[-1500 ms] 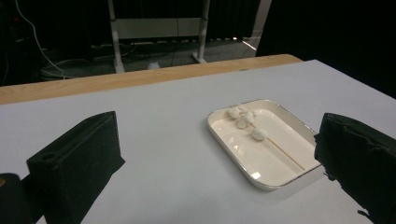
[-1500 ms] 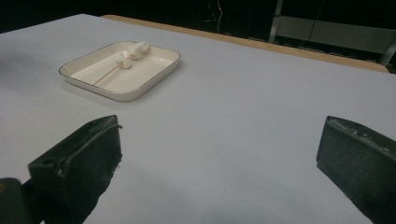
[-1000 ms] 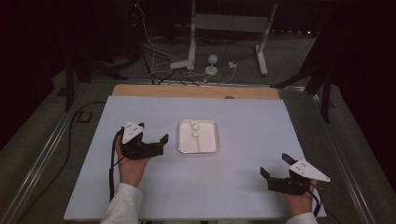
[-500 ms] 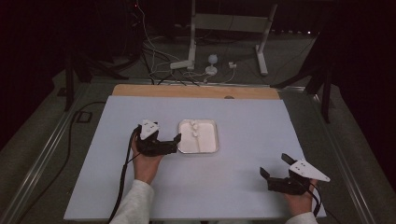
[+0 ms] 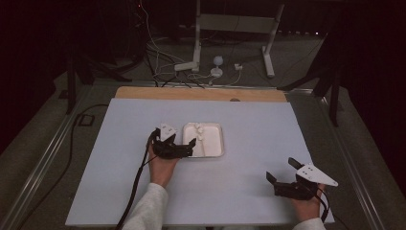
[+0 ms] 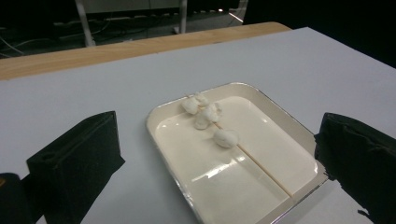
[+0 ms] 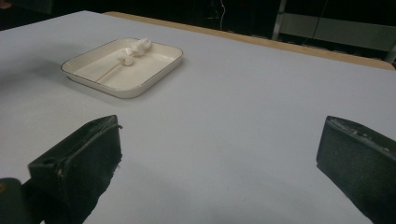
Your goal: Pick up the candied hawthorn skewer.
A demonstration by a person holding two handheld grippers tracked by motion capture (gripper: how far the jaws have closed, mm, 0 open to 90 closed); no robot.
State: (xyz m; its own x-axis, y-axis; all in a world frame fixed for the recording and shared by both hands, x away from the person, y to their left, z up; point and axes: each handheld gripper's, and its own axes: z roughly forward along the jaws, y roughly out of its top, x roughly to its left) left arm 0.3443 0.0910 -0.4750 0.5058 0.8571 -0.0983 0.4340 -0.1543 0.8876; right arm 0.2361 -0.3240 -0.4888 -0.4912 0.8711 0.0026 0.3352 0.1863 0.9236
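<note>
The left gripper [image 5: 184, 146] hangs with jaws spread wide at the near left edge of a white tray [image 6: 299, 128]. The tray holds a wooden skewer [image 6: 261, 165] with three marshmallows [image 6: 208, 114]. The right gripper [image 5: 282, 173], likewise released, rests well apart on the pale table [image 5: 249, 191].

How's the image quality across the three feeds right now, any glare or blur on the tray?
High view: dim, dark surroundings, tray small and washed out. Left gripper view: sharp on the skewer and white pieces, with a soft glare patch on the tray floor; the tool's jaws sit near and slightly blurred. Right gripper view: tray far off but readable, no glare.
</note>
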